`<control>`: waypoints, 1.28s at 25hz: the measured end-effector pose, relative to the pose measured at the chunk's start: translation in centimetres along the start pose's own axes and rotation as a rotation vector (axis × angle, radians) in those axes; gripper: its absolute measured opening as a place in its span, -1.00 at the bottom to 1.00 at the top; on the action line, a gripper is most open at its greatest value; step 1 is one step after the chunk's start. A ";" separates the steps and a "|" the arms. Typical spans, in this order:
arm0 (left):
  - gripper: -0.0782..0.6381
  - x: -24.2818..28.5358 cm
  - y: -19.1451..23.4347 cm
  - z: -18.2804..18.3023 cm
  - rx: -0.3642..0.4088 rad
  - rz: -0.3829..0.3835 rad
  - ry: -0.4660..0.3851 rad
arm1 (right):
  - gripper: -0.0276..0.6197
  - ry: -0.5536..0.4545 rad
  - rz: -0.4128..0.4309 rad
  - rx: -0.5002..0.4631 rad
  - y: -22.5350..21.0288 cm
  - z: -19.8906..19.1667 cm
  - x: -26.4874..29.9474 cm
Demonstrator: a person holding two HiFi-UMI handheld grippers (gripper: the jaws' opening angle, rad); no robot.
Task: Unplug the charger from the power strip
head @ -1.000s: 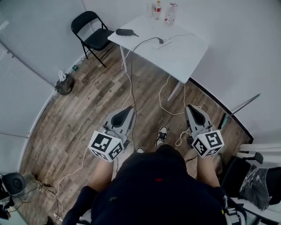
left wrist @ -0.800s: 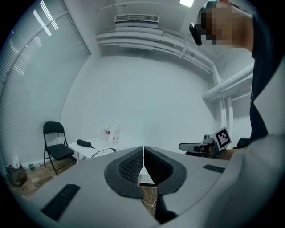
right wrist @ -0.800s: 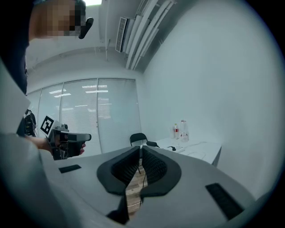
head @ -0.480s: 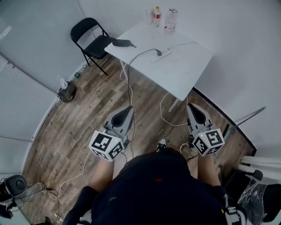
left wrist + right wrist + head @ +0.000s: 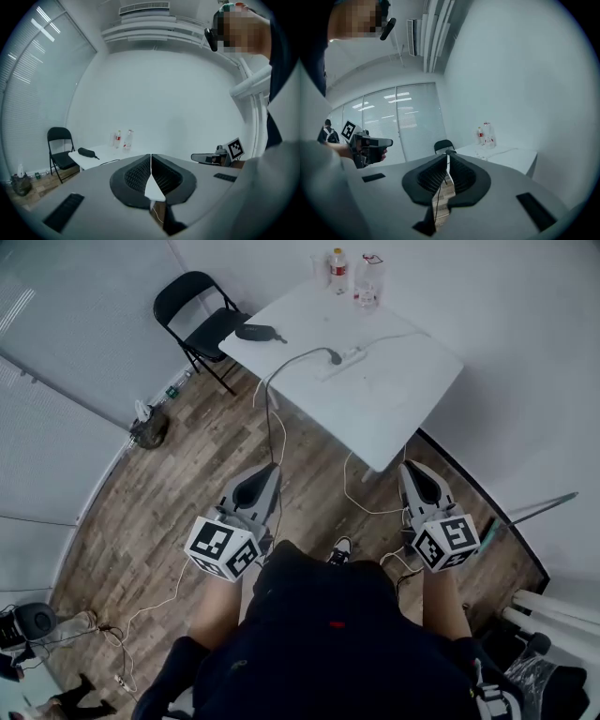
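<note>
Plank floor (image 5: pixel 187 465), square white table (image 5: pixel 394 399), slim power strip (image 5: pixel 349 356); left gripper (image 5: pixel 272 468), right gripper (image 5: pixel 408 466) pressed together.

Floored in grey-brown wood planks (image 5: pixel 216 456), closed in far and right by plain white walls (image 5: pixel 525 352) with a black skirting strip (image 5: pixel 478 495) at the foot of the right one, and on the left by a pale glass partition (image 5: pixel 56 409) hung with blinds. Furnished with a white square surface (image 5: pixel 375 399) set against the far right wall and a black folding chair (image 5: pixel 192 310) just beside its far left corner, near the partition. Lit evenly and coolly, with an air-conditioning unit (image 5: pixel 144 8) mounted high on the far wall.
</note>
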State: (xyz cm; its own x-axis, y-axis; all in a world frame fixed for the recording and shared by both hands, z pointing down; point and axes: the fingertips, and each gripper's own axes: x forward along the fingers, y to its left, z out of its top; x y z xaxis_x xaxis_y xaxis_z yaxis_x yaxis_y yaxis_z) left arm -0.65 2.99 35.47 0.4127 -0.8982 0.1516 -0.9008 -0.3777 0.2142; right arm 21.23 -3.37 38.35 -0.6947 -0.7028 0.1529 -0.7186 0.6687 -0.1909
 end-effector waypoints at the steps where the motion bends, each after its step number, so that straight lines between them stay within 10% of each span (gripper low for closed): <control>1: -0.71 0.4 -0.2 -0.1 0.002 -0.002 0.009 | -0.81 -0.002 0.001 0.008 -0.5 -0.1 0.2; 16: -0.71 8.4 4.7 -0.3 -0.018 -0.077 0.034 | -0.81 0.057 -0.049 0.017 -4.2 -0.7 6.9; 32: -0.71 21.1 21.9 2.6 0.003 -0.215 0.089 | -0.81 0.108 -0.140 -0.038 -7.3 2.2 27.8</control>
State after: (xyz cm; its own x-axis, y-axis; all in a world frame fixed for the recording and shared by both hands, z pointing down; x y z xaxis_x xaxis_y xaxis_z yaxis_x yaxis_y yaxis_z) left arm -12.02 -24.86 40.84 0.6052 -0.7737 0.1877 -0.7914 -0.5589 0.2479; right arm 7.28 -28.30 41.85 -0.5855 -0.7612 0.2790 -0.8080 0.5761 -0.1238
